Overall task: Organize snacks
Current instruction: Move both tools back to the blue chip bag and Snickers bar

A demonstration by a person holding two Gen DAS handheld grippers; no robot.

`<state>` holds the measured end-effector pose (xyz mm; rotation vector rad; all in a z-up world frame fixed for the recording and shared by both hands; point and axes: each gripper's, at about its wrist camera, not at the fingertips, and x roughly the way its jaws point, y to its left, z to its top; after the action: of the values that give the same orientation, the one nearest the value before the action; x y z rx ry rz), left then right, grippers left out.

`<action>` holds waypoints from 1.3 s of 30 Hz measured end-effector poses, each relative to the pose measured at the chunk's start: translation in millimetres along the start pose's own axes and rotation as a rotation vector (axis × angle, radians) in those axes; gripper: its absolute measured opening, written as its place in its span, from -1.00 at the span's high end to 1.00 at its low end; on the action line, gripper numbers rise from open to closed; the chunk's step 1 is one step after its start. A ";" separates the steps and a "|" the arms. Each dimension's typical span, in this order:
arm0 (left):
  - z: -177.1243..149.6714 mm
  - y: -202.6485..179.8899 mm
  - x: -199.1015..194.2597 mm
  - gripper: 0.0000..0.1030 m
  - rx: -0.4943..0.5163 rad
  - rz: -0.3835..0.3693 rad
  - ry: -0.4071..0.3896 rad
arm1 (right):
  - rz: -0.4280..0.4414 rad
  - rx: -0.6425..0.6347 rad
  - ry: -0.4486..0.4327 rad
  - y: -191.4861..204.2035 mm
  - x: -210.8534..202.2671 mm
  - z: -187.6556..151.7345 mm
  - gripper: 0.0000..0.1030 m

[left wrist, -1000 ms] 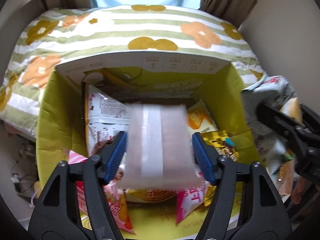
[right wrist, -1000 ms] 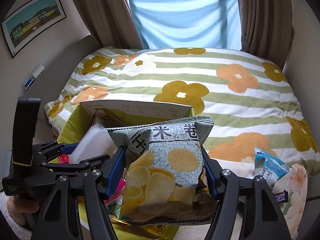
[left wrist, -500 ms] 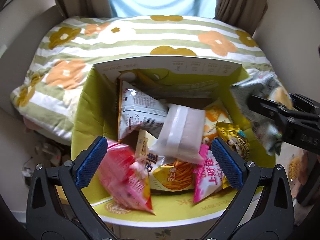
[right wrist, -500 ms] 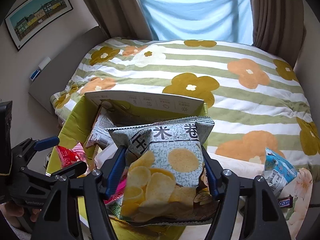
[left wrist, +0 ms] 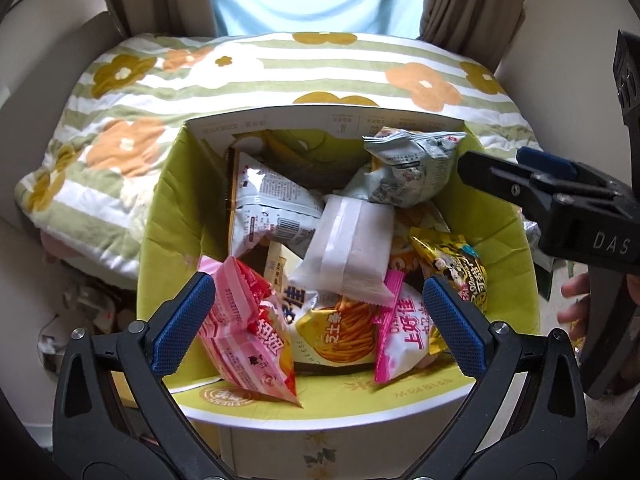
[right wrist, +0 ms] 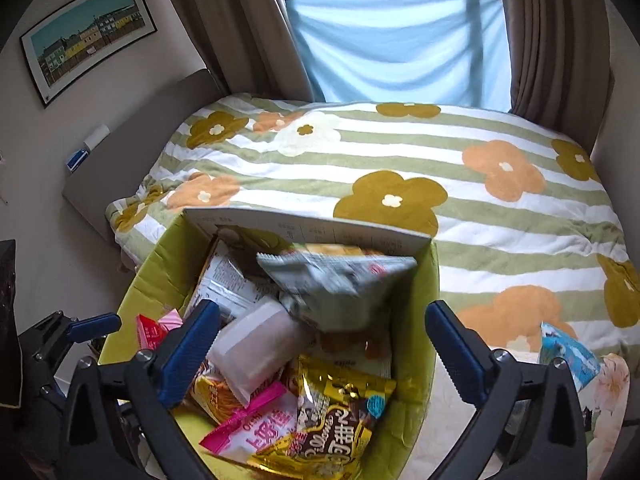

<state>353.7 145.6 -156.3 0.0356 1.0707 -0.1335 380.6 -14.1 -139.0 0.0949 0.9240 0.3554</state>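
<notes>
Hovering over snack box (left wrist: 160, 216) w/ both claws, left claw (left wrist: 316, 322) & right claw (right wrist: 322, 344), spread apart, gray chip bag (right wrist: 336, 280) inside.

A green-and-white striped quilt with orange and mustard flowers (right wrist: 400, 168) covers the bed. Brown curtains (right wrist: 552, 40) flank a window draped in pale blue cloth (right wrist: 400, 44); a framed townscape picture (right wrist: 86, 36) hangs on the beige wall.

R tongs (right wrist: 322, 346) open over box (right wrist: 158, 276); blurred grey chip bag (right wrist: 336, 280) atop snacks inside.
</notes>
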 end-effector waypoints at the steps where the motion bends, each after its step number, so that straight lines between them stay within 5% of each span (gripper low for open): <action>1: -0.5 -0.5 -1.3 -1.00 0.005 -0.002 -0.002 | -0.005 0.004 0.006 -0.3 -0.5 -1.9 -0.98; 23: -7.0 -31.9 -47.2 -1.00 0.111 -0.100 -0.095 | -0.102 0.080 -0.069 1.5 -80.1 -28.7 -0.98; 39: 0.0 -179.3 -50.1 -1.00 0.132 -0.143 -0.140 | -0.260 0.129 -0.066 -122.6 -161.5 -82.2 -0.98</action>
<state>307.4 -27.6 -106.0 0.0675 0.9232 -0.3312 258.4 -189.8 -93.6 0.1028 0.8816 0.0513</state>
